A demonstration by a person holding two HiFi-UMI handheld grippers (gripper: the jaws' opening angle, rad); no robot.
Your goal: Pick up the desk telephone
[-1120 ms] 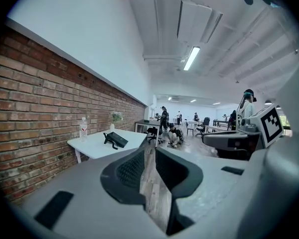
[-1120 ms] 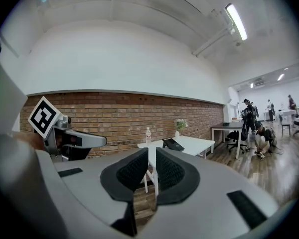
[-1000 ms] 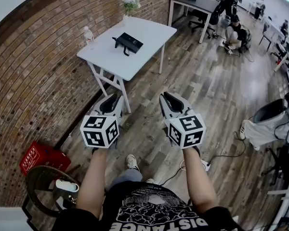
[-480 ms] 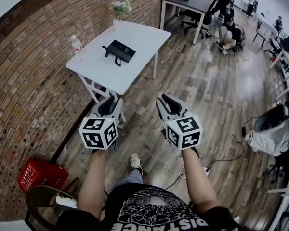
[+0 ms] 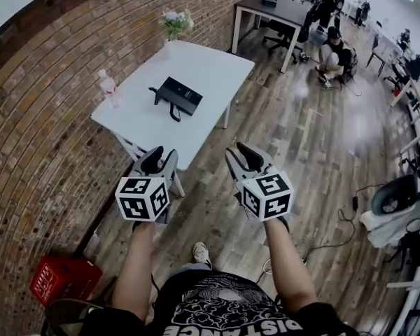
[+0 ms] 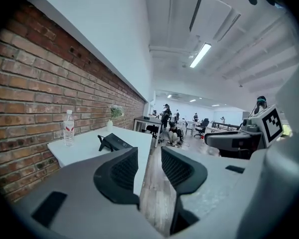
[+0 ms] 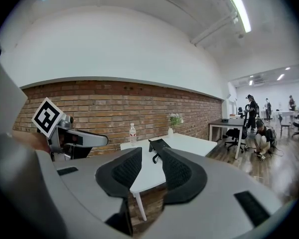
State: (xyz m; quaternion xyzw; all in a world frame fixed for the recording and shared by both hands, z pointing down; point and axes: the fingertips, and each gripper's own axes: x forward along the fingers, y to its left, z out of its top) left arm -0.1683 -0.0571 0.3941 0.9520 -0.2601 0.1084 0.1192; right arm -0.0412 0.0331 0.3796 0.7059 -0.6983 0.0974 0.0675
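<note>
Ahead of the left claw (image 5: 156,161) and right claw (image 5: 243,152), head view, the telephone (image 5: 180,95) lies on the tabletop (image 5: 210,65), well apart from both. Left gripper view: jaws apart, just been opening, nothing between; telephone (image 6: 114,142) beyond, leftward. Right gripper view: jaws likewise apart, just been opening, empty; telephone (image 7: 158,145) straight beyond.

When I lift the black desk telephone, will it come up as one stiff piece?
The desk telephone looks like a rigid wedge, so the body probably won't flex. A dark loop at its near end, likely a cord, may dangle or snag. On the smooth table it could slide if nudged.
</note>
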